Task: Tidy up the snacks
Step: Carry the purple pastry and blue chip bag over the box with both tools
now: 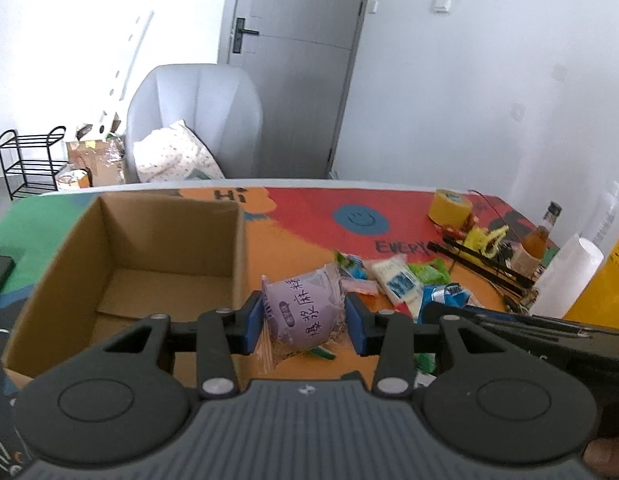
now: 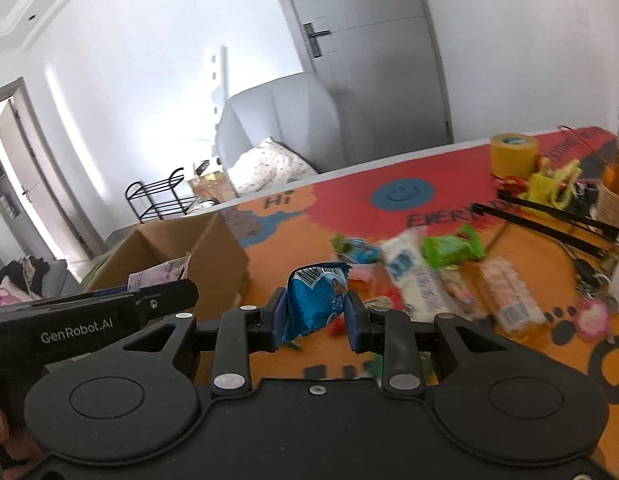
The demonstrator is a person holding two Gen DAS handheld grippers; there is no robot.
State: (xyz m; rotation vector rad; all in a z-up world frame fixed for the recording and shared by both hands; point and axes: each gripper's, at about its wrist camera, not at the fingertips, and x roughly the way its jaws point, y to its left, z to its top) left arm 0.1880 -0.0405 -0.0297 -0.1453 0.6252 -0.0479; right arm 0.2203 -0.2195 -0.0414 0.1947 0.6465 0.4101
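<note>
Your left tongs point forward and slanted downward, both blue pads pressed against the sides of a purple snack packet held clear of the counter. Your right tongs slant down the same way, their pads clamped on a blue snack packet. The two tools sit close side by side, each visible in the other's view. A fingertip, probably yours, shows at the lower right edge of the left view.
</note>
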